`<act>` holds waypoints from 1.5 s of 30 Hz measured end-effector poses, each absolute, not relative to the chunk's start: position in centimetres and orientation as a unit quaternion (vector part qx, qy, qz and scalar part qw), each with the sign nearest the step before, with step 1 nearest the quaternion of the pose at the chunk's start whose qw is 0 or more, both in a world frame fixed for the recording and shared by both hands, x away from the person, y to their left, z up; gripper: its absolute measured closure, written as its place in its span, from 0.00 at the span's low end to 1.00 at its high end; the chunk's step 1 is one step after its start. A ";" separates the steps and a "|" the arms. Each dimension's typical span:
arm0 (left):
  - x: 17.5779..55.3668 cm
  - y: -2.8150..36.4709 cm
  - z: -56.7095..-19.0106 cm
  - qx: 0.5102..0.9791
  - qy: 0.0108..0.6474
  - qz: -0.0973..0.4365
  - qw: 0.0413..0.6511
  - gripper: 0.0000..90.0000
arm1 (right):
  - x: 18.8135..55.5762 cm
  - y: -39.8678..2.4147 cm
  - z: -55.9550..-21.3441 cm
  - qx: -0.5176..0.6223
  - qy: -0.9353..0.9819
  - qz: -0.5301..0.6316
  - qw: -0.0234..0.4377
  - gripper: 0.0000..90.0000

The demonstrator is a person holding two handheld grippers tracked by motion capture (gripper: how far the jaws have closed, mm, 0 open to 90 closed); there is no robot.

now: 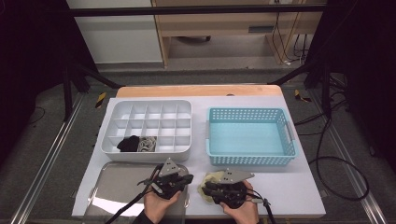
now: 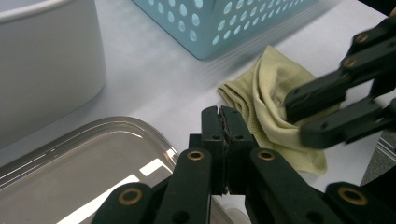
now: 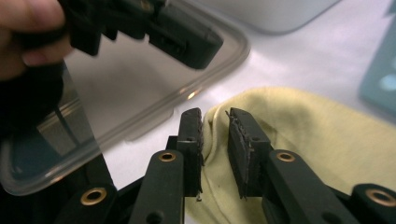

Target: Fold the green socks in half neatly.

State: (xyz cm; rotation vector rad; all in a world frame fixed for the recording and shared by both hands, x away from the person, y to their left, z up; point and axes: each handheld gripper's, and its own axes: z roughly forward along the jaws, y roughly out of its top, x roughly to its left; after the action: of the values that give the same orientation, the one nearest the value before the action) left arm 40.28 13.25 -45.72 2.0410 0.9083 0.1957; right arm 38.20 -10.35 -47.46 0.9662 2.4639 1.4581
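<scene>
A pale yellow cloth [image 1: 208, 183] lies crumpled near the front edge of the desk [image 1: 299, 186], just in front of the blue basket [image 1: 251, 135] and right of the clear lid [image 1: 116, 189]. The right gripper [image 3: 215, 116] hovers over the cloth, jaws narrowly parted with a fold between them, not pressing it. The left gripper [image 2: 223, 112] sits over the lid's right edge, jaws closed on nothing. A white divided tray [image 1: 147, 128] stands toward the back left
</scene>
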 end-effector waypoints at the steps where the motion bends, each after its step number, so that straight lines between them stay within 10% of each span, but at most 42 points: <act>1: 40.3 13.3 -45.7 0.819 0.366 0.080 0.435 0.99 | 38.2 -10.3 -47.5 0.319 0.814 0.482 0.060 0.82; 10: 40.2 13.3 -45.5 0.817 0.363 0.083 0.441 0.98 | 38.1 -14.8 -47.0 0.360 0.789 0.487 0.104 1.00; 45: 39.9 8.9 -47.0 0.856 0.336 0.110 0.378 0.77 | 40.4 -12.8 -47.9 0.365 0.788 0.487 0.093 1.00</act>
State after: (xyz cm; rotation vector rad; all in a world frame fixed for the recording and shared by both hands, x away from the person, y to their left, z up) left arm 39.87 8.90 -47.00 2.1864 0.8586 0.2824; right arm 40.37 -12.83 -47.94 1.0846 2.3395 1.4451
